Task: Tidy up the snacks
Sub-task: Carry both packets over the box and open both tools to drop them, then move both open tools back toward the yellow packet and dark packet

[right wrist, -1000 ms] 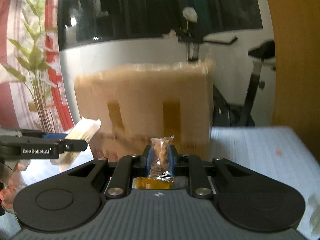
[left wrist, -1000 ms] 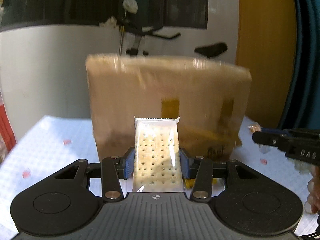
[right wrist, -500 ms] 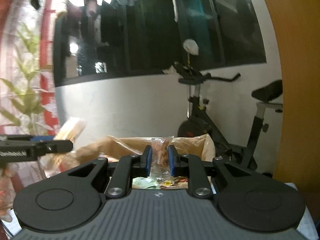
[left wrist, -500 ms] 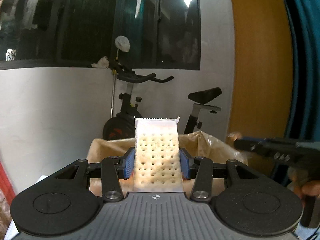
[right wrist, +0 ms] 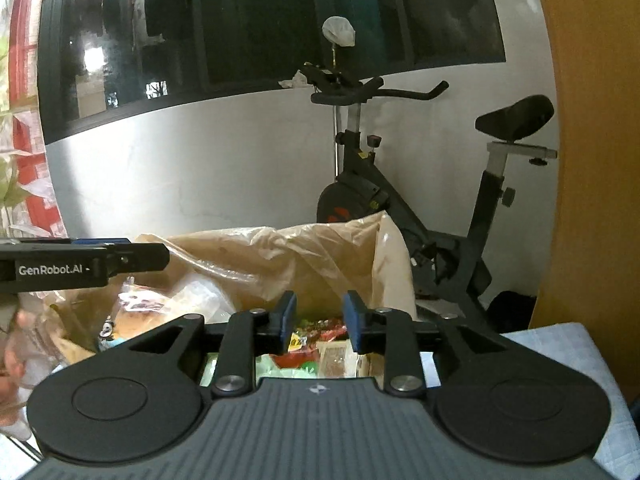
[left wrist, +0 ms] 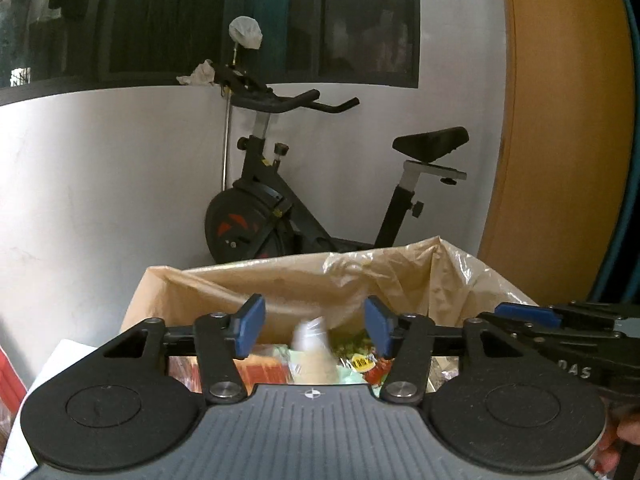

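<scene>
Hovering over the lined box, the left gripper and right gripper are opening with nothing pinched, a blurred cracker packet dropping among the snacks inside, so fetching more likely comes next.

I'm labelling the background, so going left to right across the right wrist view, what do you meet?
Other tongs, lined snack box, exercise bike, orange panel.
</scene>
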